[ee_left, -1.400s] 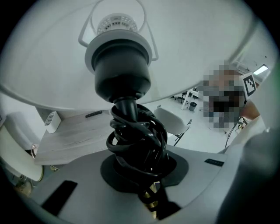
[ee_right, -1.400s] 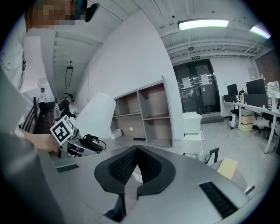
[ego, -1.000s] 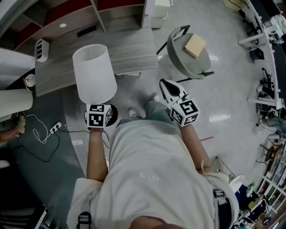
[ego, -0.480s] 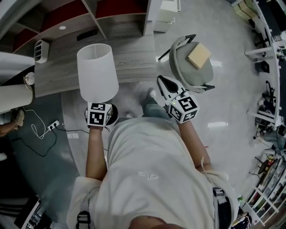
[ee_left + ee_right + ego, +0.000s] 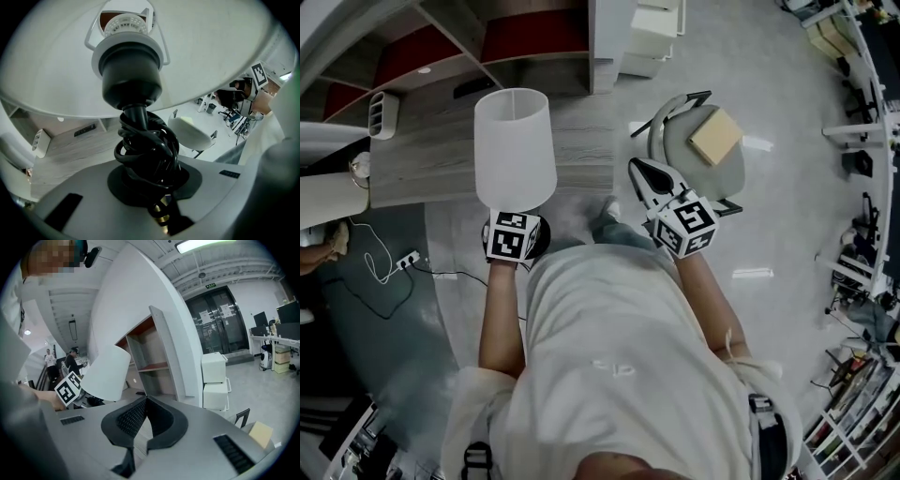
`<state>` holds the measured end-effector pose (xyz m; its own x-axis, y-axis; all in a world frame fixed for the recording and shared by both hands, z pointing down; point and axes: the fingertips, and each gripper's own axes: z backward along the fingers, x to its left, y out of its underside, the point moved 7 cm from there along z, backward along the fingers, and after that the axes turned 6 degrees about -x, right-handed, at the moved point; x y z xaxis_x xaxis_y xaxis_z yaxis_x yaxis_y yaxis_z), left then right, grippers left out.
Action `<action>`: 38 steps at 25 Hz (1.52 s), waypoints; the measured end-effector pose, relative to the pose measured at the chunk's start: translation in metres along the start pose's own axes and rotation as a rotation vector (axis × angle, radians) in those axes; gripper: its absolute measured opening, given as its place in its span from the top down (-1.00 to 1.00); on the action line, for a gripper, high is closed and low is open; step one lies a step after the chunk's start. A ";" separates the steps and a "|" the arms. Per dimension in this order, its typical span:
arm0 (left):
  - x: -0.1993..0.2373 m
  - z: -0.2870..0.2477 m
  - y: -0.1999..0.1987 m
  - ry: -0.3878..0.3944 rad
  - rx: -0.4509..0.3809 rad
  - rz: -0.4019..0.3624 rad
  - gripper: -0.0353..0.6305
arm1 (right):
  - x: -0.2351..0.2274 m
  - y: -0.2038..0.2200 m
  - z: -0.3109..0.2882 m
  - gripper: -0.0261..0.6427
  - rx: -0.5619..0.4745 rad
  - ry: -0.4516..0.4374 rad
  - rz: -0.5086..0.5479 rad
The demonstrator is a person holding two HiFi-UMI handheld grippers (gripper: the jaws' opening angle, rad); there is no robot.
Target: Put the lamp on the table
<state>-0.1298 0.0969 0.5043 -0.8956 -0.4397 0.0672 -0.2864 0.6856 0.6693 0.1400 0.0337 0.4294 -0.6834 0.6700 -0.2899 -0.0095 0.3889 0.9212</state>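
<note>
The lamp has a white shade (image 5: 515, 148) and a black stem wound with black cord (image 5: 146, 149). My left gripper (image 5: 514, 223) is shut on that stem just under the shade and holds the lamp upright in the air, its black base (image 5: 538, 236) below. In the left gripper view the jaws (image 5: 151, 174) clamp the corded stem, and the shade's underside (image 5: 220, 51) fills the top. The shade overlaps the near edge of the grey wooden table (image 5: 581, 148). My right gripper (image 5: 649, 184) is shut and holds nothing, out over the floor; its own view shows the tips (image 5: 146, 400) meeting.
A grey chair (image 5: 680, 159) with a tan box (image 5: 716, 136) stands right of the table. A white slotted device (image 5: 381, 112) lies on the table's left end. Shelves (image 5: 520, 37) and a white drawer unit (image 5: 654, 33) stand behind. A power strip and cable (image 5: 401, 265) lie on the floor at left.
The table and chair have slid down and closer in the head view. The lamp has moved slightly right, its shade now over the table's near edge. Both grippers keep their state.
</note>
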 end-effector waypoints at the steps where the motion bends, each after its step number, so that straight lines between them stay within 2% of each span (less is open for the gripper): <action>1: -0.003 -0.006 -0.004 0.002 0.001 -0.002 0.67 | -0.007 -0.001 0.000 0.83 0.002 -0.006 0.000; 8: -0.013 -0.033 -0.041 0.047 -0.017 -0.051 0.67 | -0.041 -0.007 -0.002 0.83 0.005 0.012 -0.029; 14: -0.011 -0.062 -0.052 0.160 0.009 -0.139 0.67 | -0.046 -0.009 -0.007 0.83 0.008 0.072 -0.045; 24: 0.005 -0.117 -0.076 0.349 0.046 -0.340 0.67 | -0.048 -0.020 -0.024 0.83 -0.032 0.248 -0.066; 32: -0.001 -0.155 -0.096 0.508 0.046 -0.525 0.67 | -0.045 -0.017 -0.005 0.83 -0.063 0.436 -0.099; 38: -0.013 -0.184 -0.104 0.600 0.040 -0.593 0.67 | -0.045 -0.008 0.016 0.83 -0.072 0.557 -0.126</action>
<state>-0.0259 -0.0750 0.5697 -0.2640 -0.9591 0.1025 -0.6742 0.2595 0.6915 0.1825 0.0111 0.4307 -0.9548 0.1796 -0.2368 -0.1527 0.3869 0.9094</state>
